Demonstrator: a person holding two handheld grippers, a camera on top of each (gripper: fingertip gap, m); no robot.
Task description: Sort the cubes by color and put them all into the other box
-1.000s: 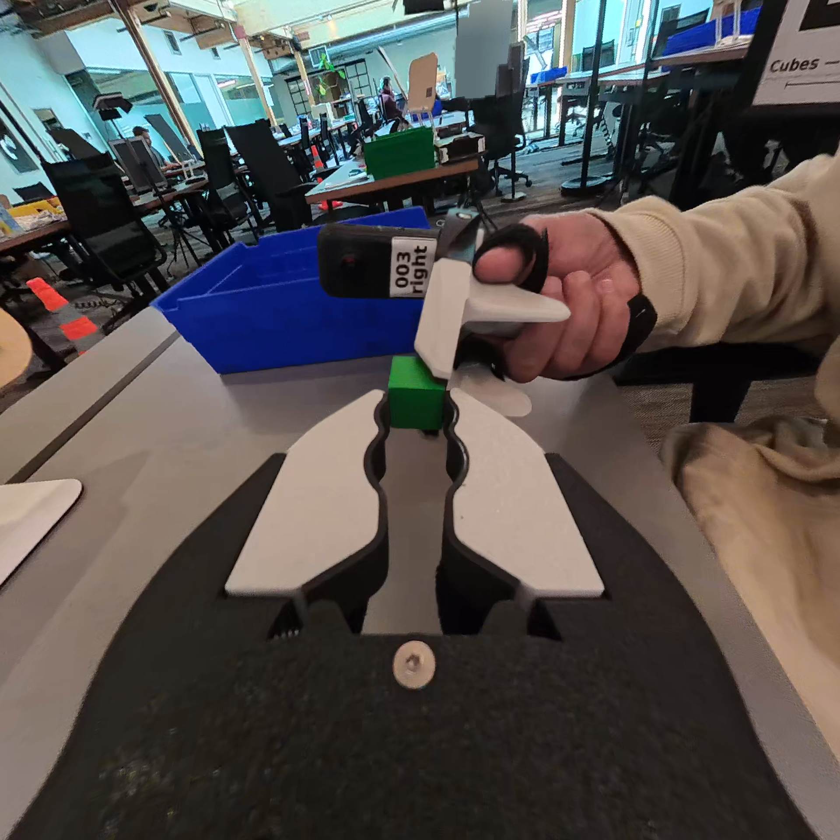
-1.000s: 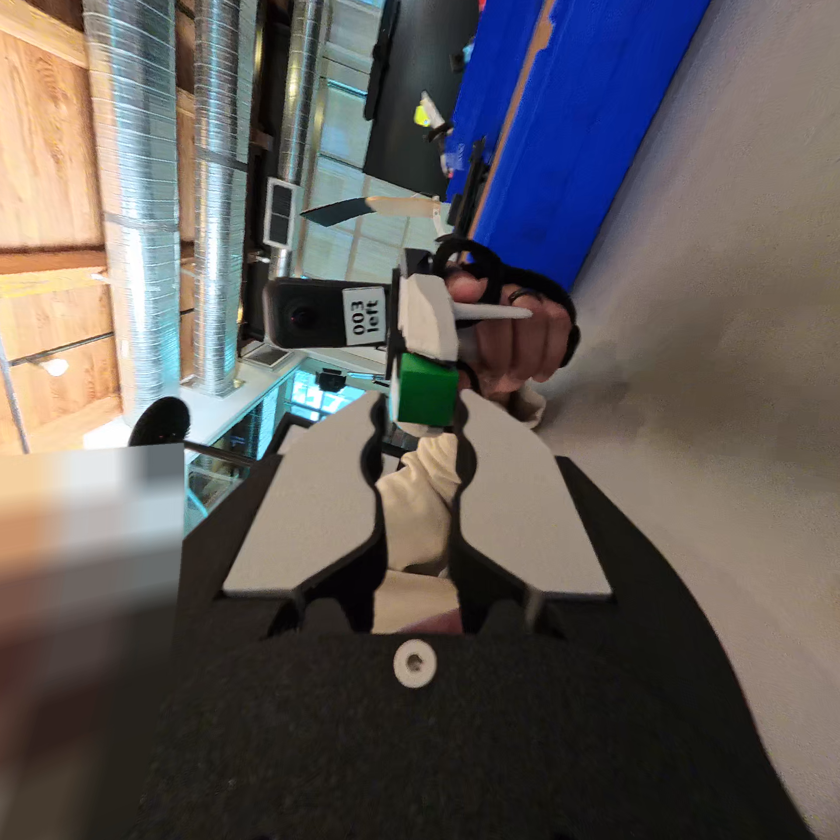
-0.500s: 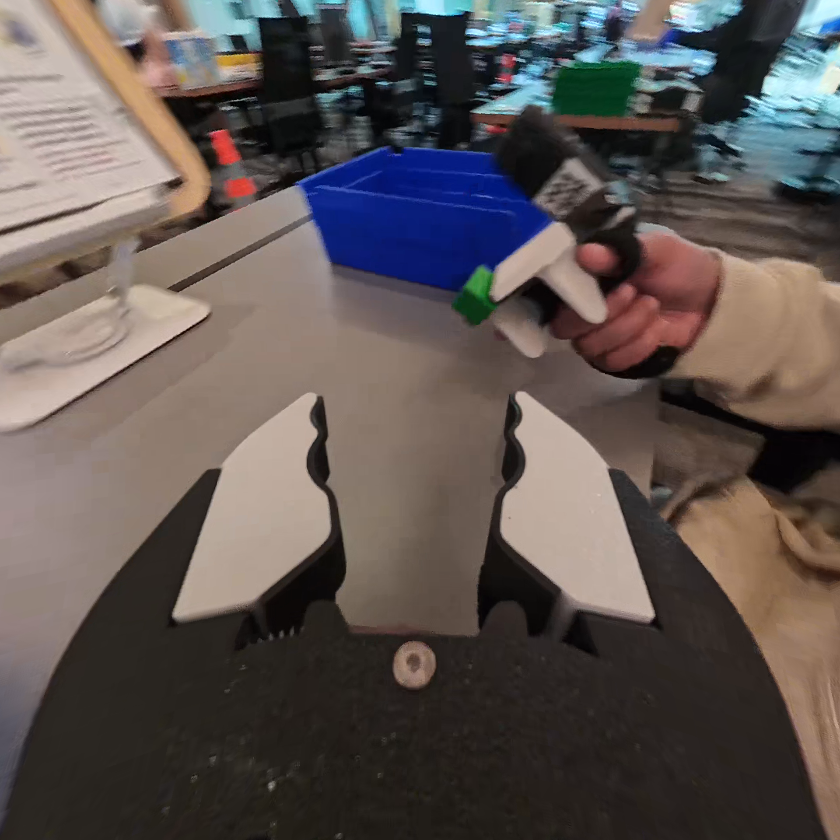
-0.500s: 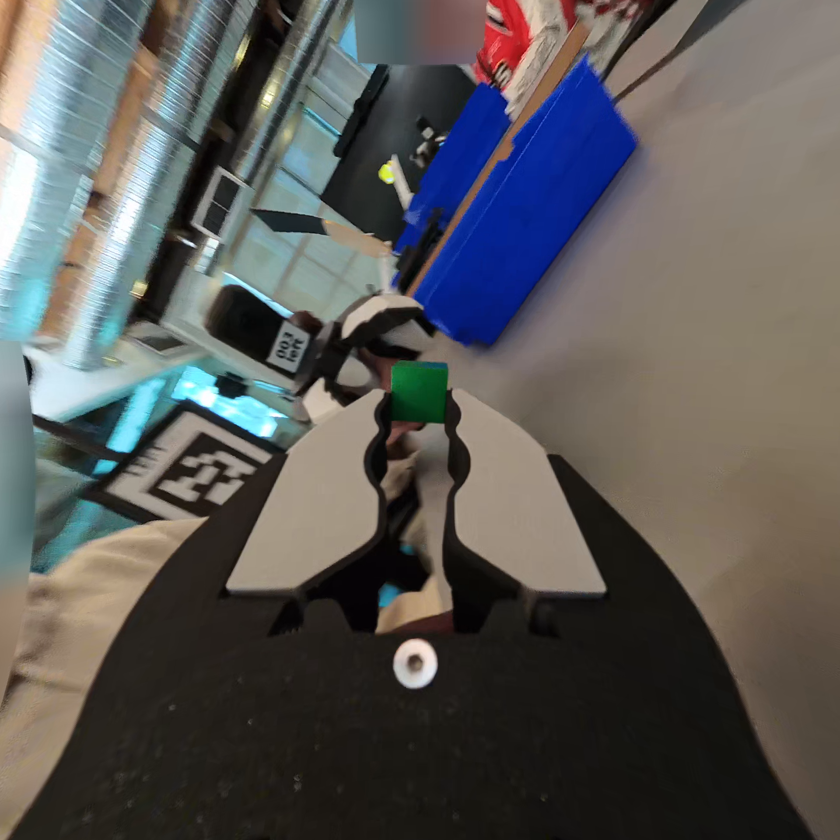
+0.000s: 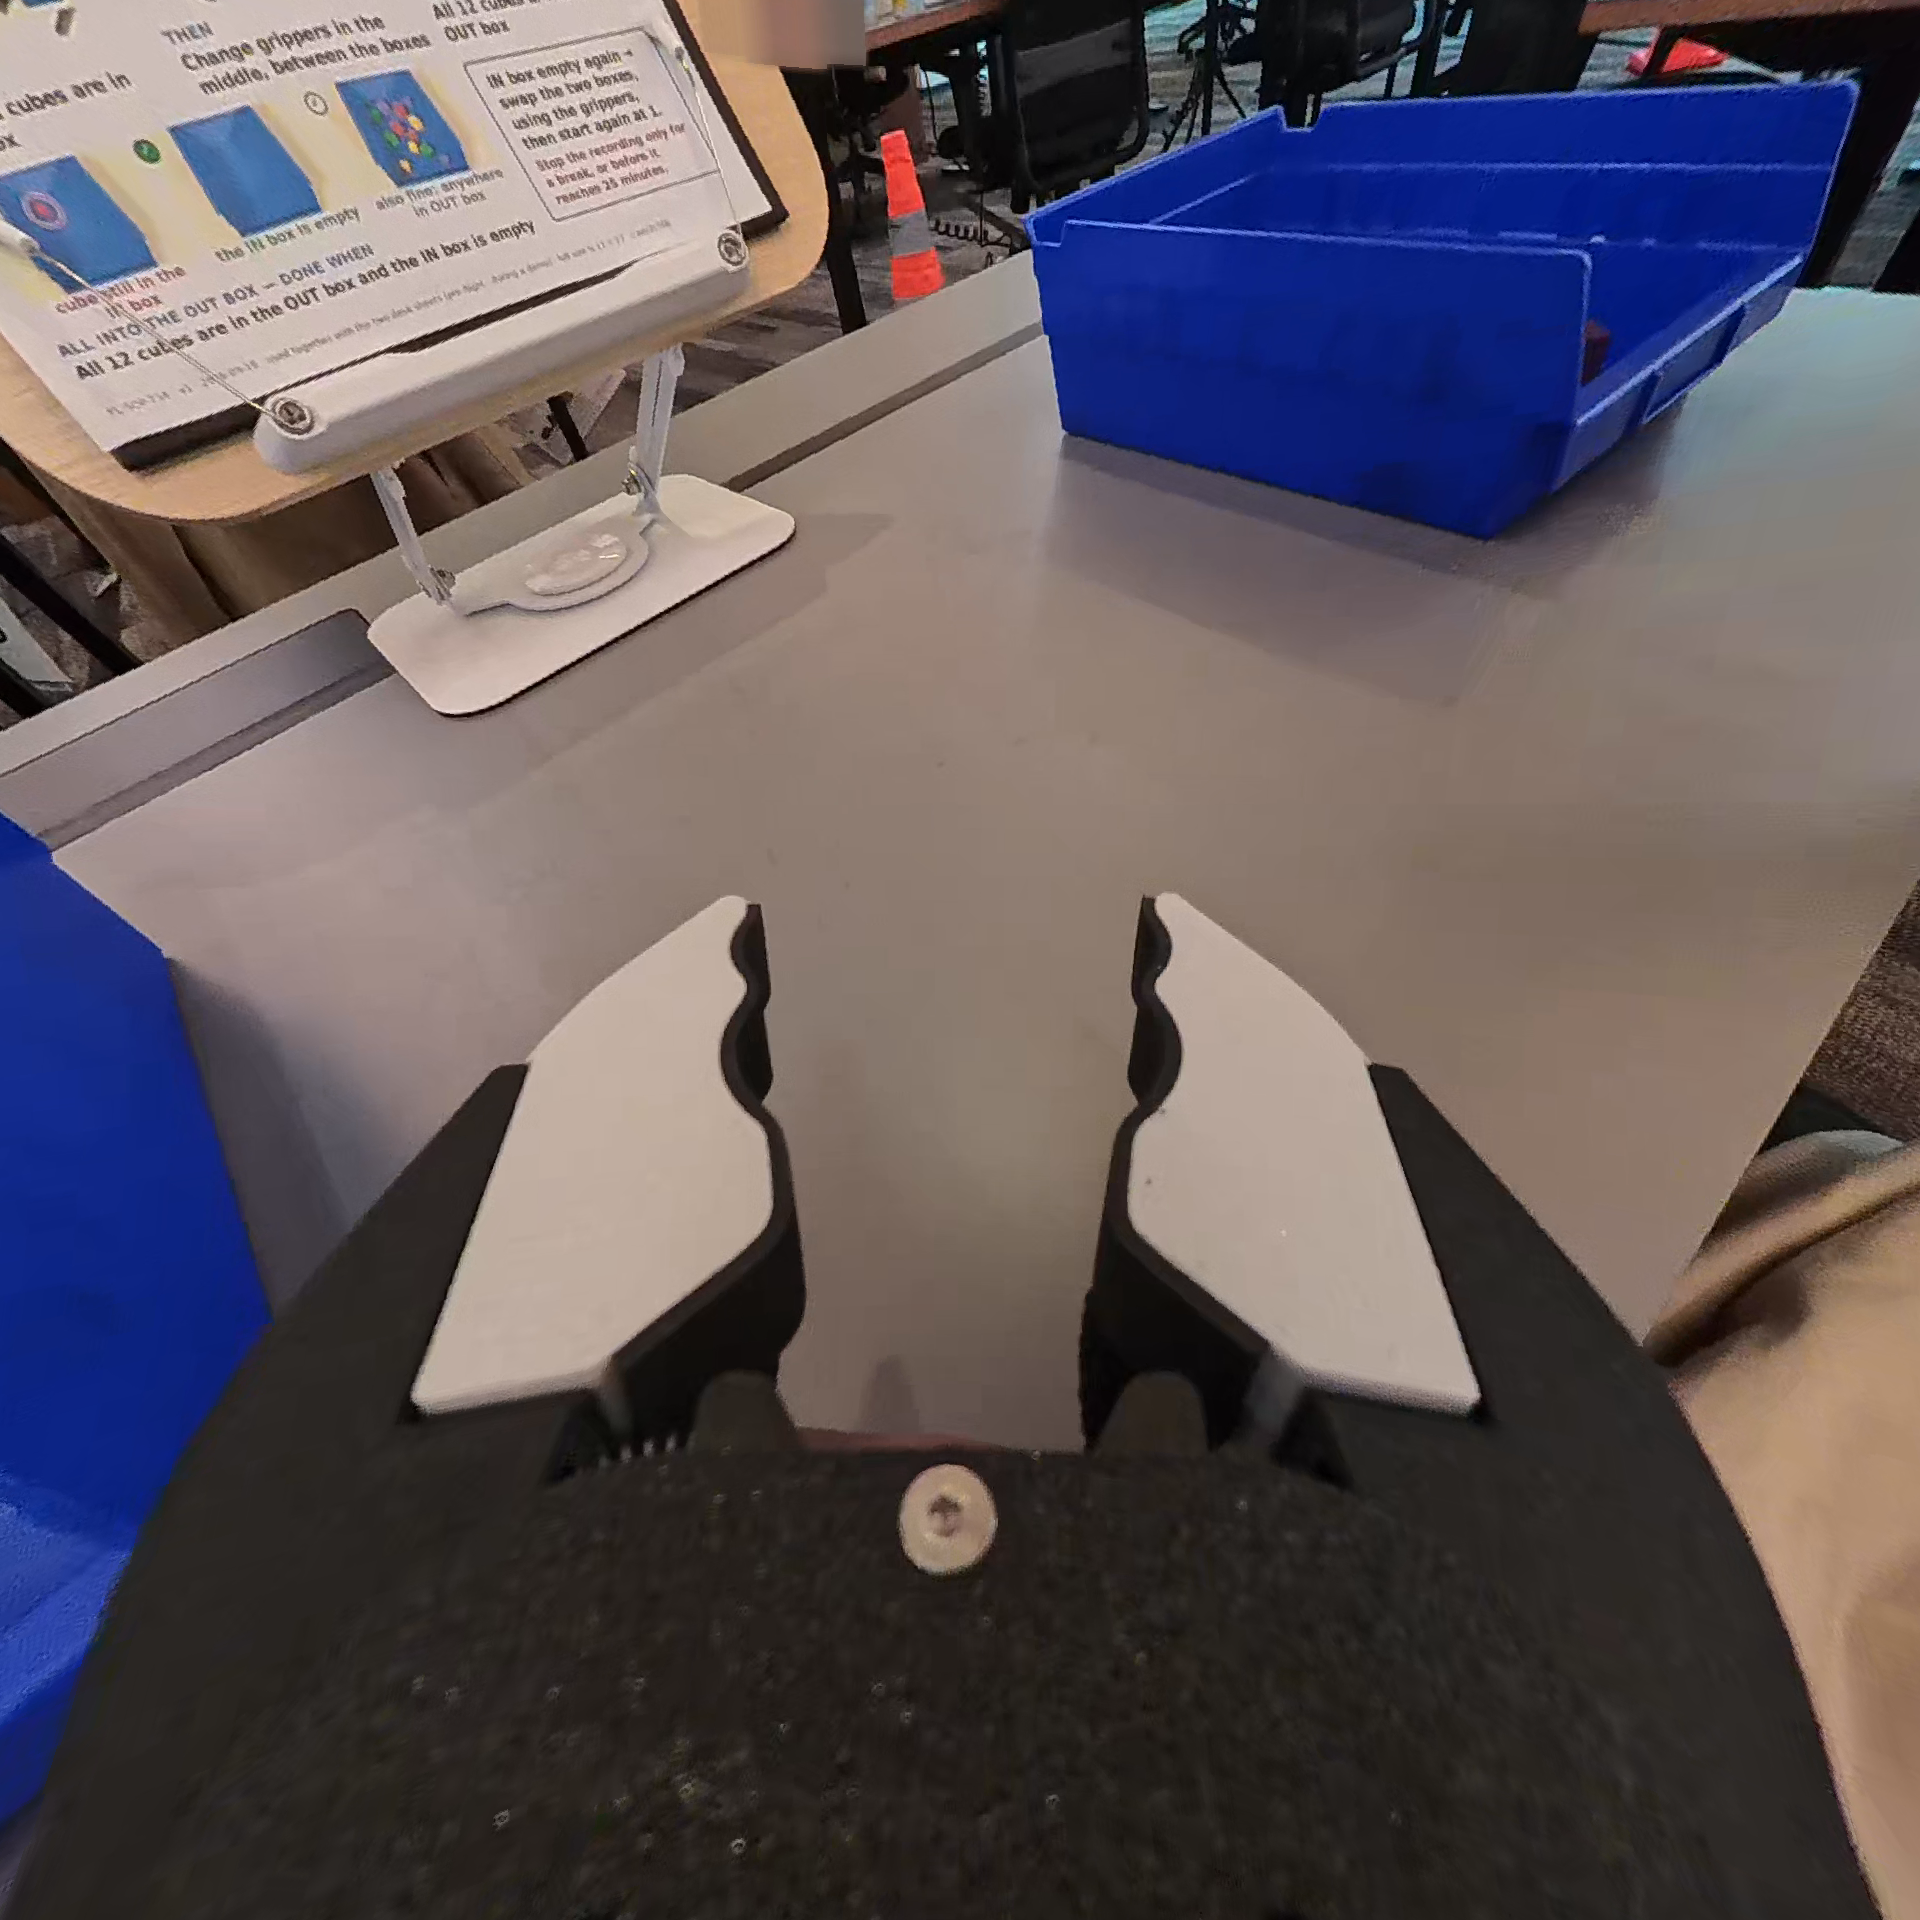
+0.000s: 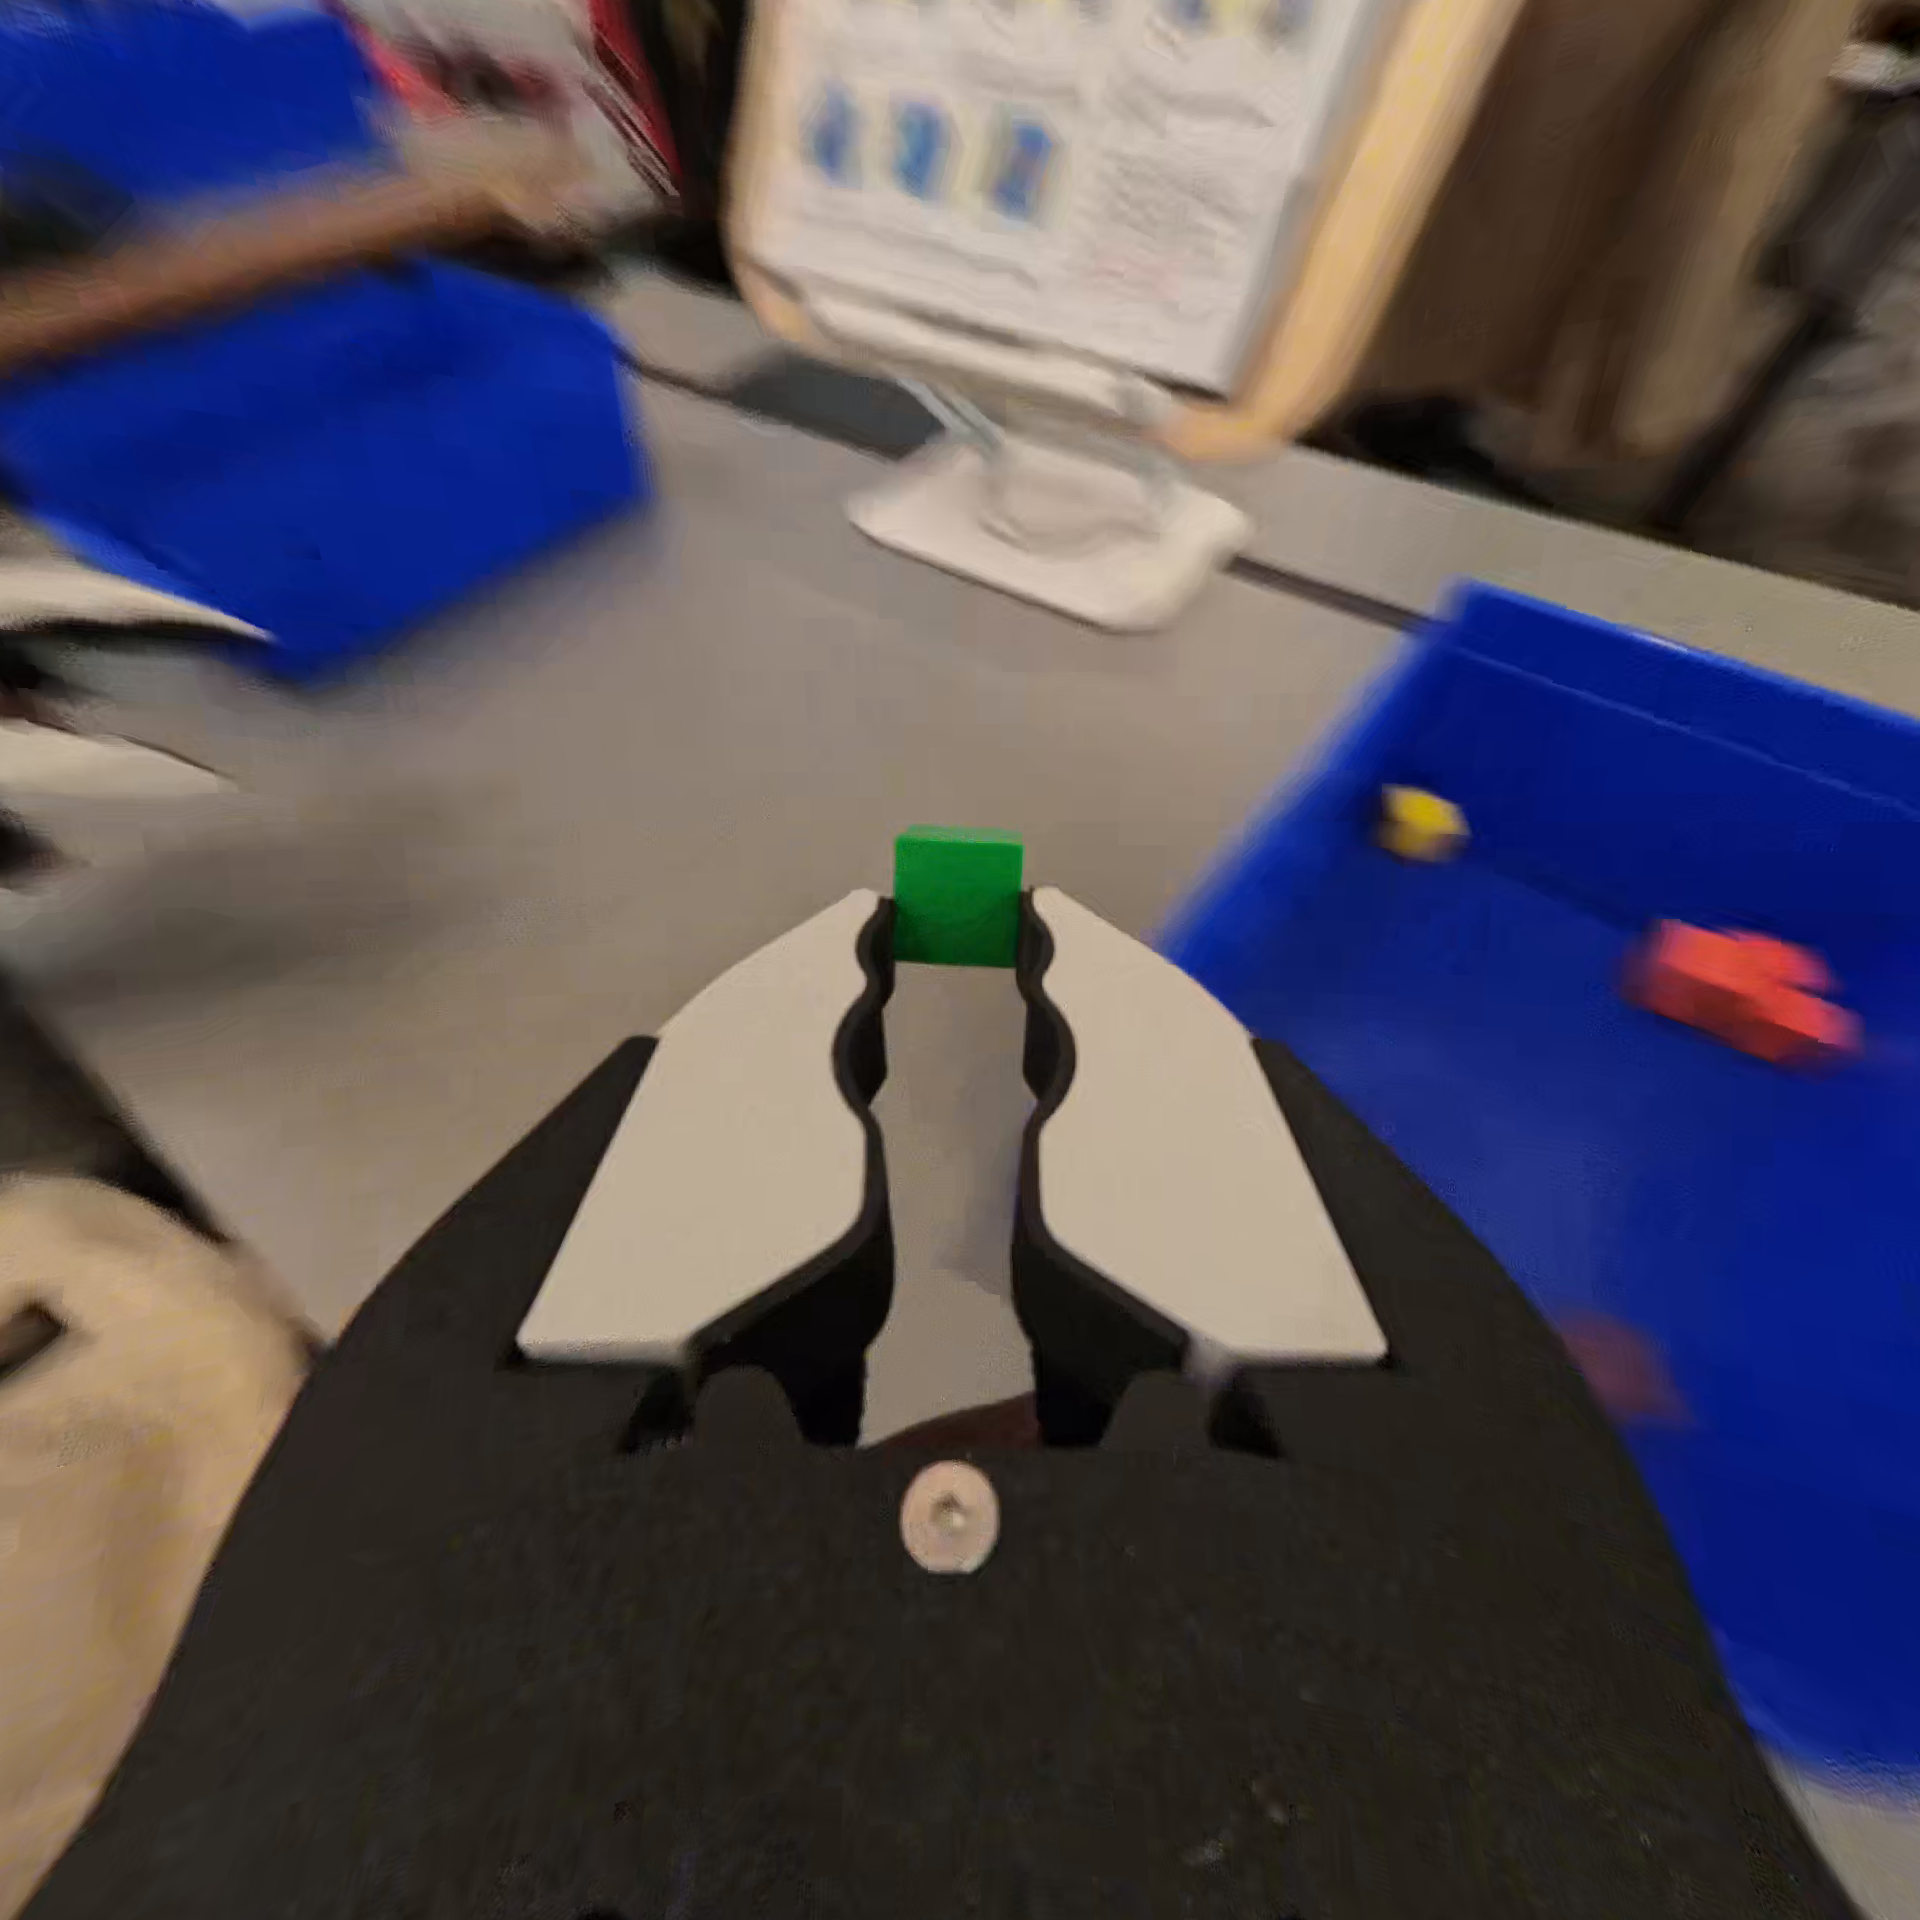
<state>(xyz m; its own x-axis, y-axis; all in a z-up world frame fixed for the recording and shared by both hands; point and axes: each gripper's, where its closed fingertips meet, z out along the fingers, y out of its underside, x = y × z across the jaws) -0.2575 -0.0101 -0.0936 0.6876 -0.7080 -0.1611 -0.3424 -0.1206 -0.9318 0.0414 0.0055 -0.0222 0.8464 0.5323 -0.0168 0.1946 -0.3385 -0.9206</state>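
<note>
Green cube [image 6: 957, 896] now solely in right tool [image 6: 957, 912].

Blurred red cubes [image 6: 1740, 997], perhaps two

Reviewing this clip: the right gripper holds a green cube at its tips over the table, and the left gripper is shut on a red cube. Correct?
Not quite. The left gripper is open and holds nothing, as the left wrist view shows. The right gripper does hold the green cube over the table.

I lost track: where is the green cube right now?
In the right wrist view, the green cube sits pinched at the tips of the right tool, above the grey table, left of the blue box.
</note>
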